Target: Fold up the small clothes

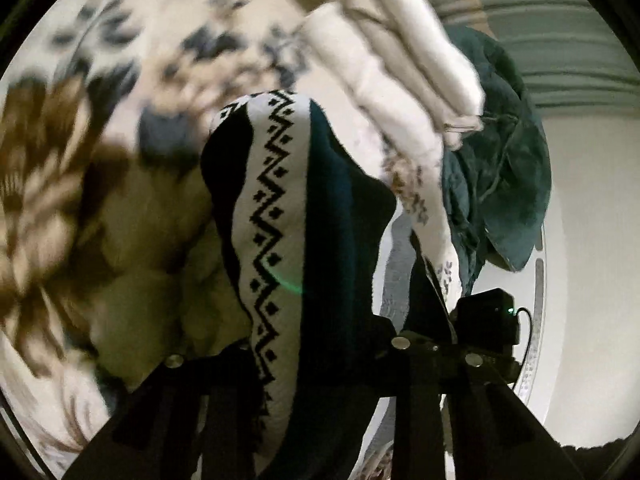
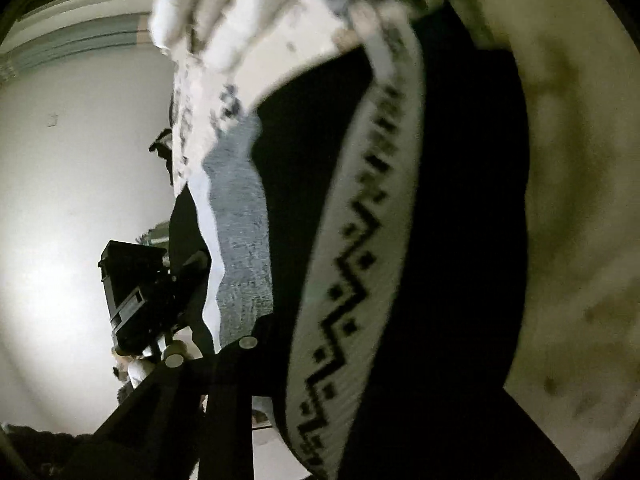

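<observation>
A small knit garment (image 1: 280, 208), black with a white band of black zigzags, rises from between the fingers of my left gripper (image 1: 324, 354) and hides its fingertips. The jaws stand narrow and grip its bunched lower part. Its grey and white edge (image 1: 396, 248) runs over to my right gripper (image 1: 440, 292) at the right. In the right wrist view the same garment (image 2: 360, 280) fills the middle, pinched in my right gripper (image 2: 320, 360), whose right finger it covers. My left gripper (image 2: 188, 240) holds the garment's pale edge at the left.
A flower-patterned sheet (image 1: 120, 40) lies beyond, with a beige cushion (image 1: 152, 240) on the left. Folded white clothes (image 1: 400, 60) and a dark teal garment (image 1: 500, 140) are at the upper right. A pale wall (image 1: 592, 240) stands behind.
</observation>
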The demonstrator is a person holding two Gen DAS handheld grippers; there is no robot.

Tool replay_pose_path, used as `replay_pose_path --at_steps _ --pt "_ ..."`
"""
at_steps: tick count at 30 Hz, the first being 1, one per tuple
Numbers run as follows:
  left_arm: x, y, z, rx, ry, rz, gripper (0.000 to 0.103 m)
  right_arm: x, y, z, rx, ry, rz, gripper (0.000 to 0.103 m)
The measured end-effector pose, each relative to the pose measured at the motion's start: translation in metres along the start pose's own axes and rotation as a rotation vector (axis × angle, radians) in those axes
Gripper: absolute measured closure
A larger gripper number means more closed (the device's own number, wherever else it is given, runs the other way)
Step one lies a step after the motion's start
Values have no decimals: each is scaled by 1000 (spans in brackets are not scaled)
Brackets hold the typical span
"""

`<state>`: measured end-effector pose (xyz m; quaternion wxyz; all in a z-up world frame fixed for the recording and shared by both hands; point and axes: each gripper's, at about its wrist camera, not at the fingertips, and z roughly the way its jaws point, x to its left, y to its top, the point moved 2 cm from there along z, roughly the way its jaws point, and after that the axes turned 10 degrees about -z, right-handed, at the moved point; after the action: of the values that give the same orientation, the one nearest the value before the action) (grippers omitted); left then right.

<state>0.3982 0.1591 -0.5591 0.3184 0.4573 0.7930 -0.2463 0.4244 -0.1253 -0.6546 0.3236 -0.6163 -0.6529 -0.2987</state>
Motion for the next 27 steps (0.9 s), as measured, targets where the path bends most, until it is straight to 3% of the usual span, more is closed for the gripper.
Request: replay_pose_path --at_steps 6,11,15,21,24,27 --pt "-84 39 -28 -9 -21 116 78 54 24 -64 -96 -26 -45 78" --pt "-162 107 -42 -49 -23 202 78 117 99 -112 -207 -59 -108 78" --pt "-202 185 -39 -90 -12 219 77 147 170 -133 -278 -86 -143 78" --pt "-207 292 5 -99 74 221 76 157 286 -120 -324 -117 -122 78" --pt "-191 316 35 -66 134 202 75 146 328 -101 -297 -161 -96 78" --pt "-171 328 57 -14 189 170 74 130 350 -90 -255 -189 -65 78"
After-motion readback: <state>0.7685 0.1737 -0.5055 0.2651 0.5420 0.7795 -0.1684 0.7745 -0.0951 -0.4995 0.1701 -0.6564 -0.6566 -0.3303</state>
